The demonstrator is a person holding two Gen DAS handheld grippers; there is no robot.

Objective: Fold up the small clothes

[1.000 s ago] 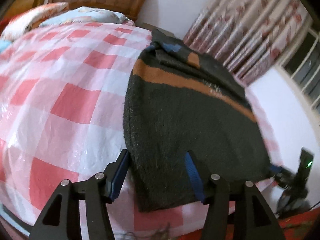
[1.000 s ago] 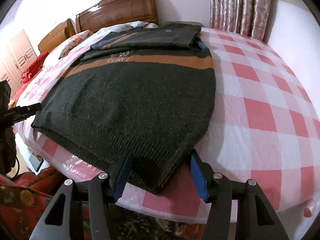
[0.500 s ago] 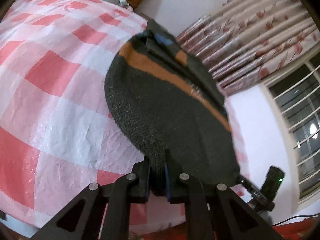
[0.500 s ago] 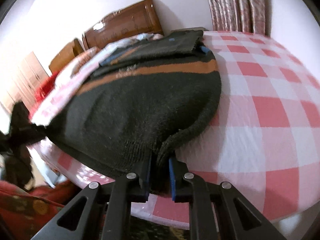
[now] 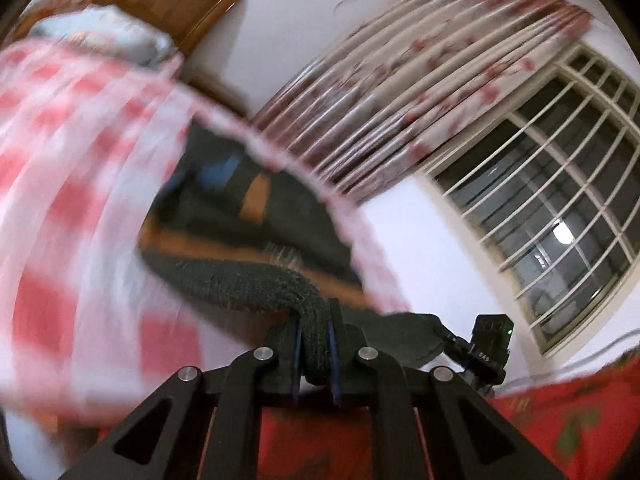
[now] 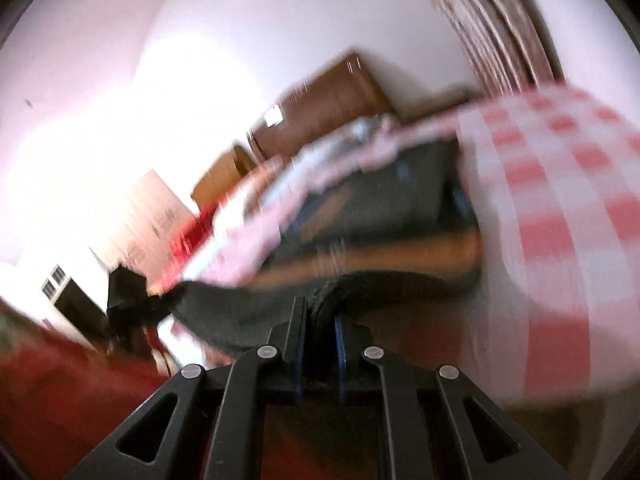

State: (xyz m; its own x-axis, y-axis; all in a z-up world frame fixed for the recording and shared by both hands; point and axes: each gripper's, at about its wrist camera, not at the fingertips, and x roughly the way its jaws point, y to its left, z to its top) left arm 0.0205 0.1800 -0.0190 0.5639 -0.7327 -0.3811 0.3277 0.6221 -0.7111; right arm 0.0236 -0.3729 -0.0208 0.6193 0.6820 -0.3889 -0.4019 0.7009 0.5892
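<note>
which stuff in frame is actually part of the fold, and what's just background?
In play:
- dark sweater with orange stripe, hem lifted
- left gripper, shut on hem
- right gripper, shut on hem
- checked bedspread, the work surface

Background:
- pillow
- headboard
- curtain
- barred window

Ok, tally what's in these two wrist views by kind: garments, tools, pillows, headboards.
Garments: 1, dark knitted sweater with an orange stripe
Tools: 2, left tool and right tool, each clamped on the sweater's hem
Pillows: 1 certain, pale blue pillow; blur hides others
Wooden headboards: 1
Total: 5
</note>
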